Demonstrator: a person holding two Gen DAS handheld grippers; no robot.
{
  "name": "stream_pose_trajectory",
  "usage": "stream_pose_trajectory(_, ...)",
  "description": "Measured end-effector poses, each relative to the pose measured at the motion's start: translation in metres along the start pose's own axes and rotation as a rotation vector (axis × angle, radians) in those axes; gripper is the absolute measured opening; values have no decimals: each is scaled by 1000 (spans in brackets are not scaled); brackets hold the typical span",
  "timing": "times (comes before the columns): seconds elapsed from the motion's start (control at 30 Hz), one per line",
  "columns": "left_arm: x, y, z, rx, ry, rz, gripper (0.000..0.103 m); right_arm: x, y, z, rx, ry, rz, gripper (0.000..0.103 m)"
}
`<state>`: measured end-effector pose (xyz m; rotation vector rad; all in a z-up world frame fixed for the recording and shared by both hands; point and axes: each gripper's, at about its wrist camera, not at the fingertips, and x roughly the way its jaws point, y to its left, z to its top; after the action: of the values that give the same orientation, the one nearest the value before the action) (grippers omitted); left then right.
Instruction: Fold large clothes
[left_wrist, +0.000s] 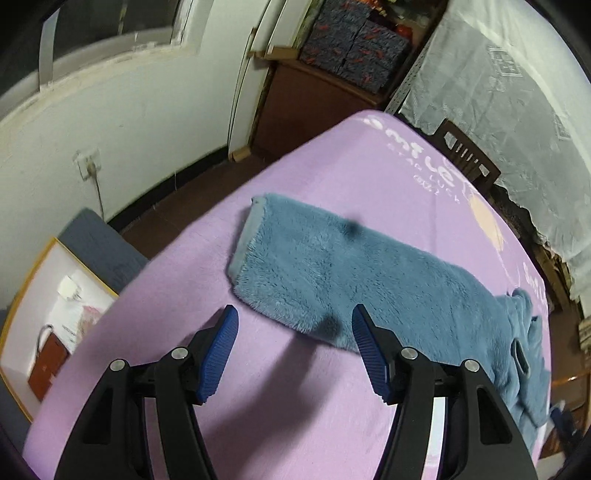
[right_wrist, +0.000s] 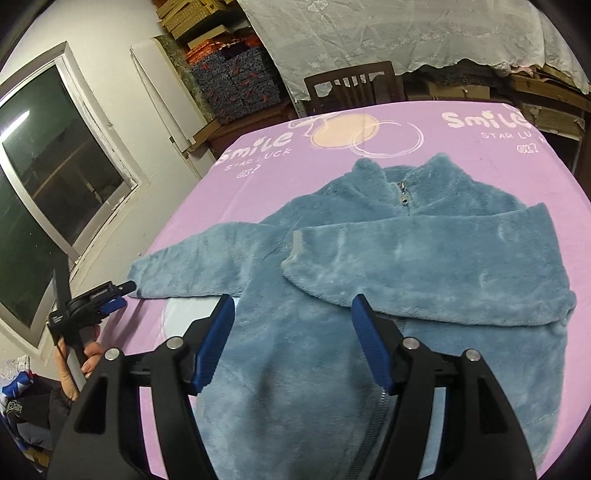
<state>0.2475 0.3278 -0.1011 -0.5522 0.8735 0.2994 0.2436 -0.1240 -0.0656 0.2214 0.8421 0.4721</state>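
One blue fleece jacket (right_wrist: 332, 280) lies face up on the purple-covered counter (right_wrist: 207, 206), collar (right_wrist: 402, 173) toward the far edge, zipper (right_wrist: 404, 194) up the middle.

Count: one jacket, two sleeves, two hand-held grippers.

One sleeve (right_wrist: 424, 266) is already folded across the chest, its cuff ending near the jacket's centre. The other sleeve (left_wrist: 332, 273) lies stretched out flat to the side, unfolded.

Step in hand, as I judge it: sleeve folding, half done.

Right hand-held gripper (right_wrist: 293, 325) hangs above the lower front, jaws apart, nothing between the pads. Left hand-held gripper (left_wrist: 295, 332) hovers just short of the outstretched sleeve, jaws apart, empty. Its shadow falls on the sleeve's near edge; contact looks unlikely, though blur limits certainty.

Next move calls for the left gripper to pinch the outstretched sleeve near its cuff (left_wrist: 243, 236) and carry it across the chest.
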Motion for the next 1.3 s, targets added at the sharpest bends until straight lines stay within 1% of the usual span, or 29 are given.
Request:
stream_pose_trajectory(0.07, 5, -2, 5, 11, -18, 28, 64, 0, -3, 0, 9, -3, -1, 64)
stream_pose_trajectory(0.2, 15, -9, 15, 14, -15, 42, 63, 5, -12, 1, 29, 1, -13, 64)
stream_pose_trajectory(0.23, 16, -11, 16, 20, -19, 51, 52, 7, -15, 1, 34, 3, -13, 64)
stream_pose_trajectory(0.27, 17, -12, 17, 33, -23, 64, 45, 7, -15, 1, 34, 3, -13, 64)
stream_pose_trajectory(0.3, 18, -13, 16, 40, -25, 73, 35, 8, -19, 0, 40, 5, -13, 64)
stream_pose_trajectory(0.33, 18, -11, 16, 42, -27, 76, 28, 9, -21, 0, 44, 6, -13, 64)
stream_pose_trajectory(0.43, 18, -10, 18, 42, -27, 55, 17, 11, -29, 0, 50, 10, -15, 64)
stream_pose_trajectory(0.5, 15, -14, 17, 61, -41, 66, 15, 11, -35, 0, 58, 9, -17, 64)
stream_pose_trajectory(0.63, 0, -37, 16, 148, -95, 104, 14, 9, -43, 0, 72, 3, -16, 64)
stream_pose_trajectory(0.67, -7, -48, 17, 182, -114, 112, 14, 8, -44, 1, 76, 0, -14, 64)
stream_pose_trajectory(0.83, -25, -94, 14, 300, -165, 118, 14, 2, -54, 0, 95, -12, 3, 64)
stream_pose_trajectory(0.93, -33, -125, 8, 360, -184, 104, 14, -4, -61, -1, 107, -21, 11, 64)
stream_pose_trajectory(1.03, -38, -150, 1, 400, -190, 79, 14, -11, -68, -1, 118, -35, 17, 64)
stream_pose_trajectory(1.13, -41, -170, -6, 436, -193, 64, 14, -19, -74, -3, 127, -49, 24, 64)
stream_pose_trajectory(1.2, -43, -179, -9, 446, -180, 44, 14, -24, -80, -4, 138, -56, 32, 64)
stream_pose_trajectory(1.27, -43, -174, -10, 428, -164, 50, 16, -27, -85, -6, 150, -58, 44, 64)
stream_pose_trajectory(1.3, -44, -165, -10, 406, -160, 58, 31, -28, -87, -6, 156, -58, 52, 64)
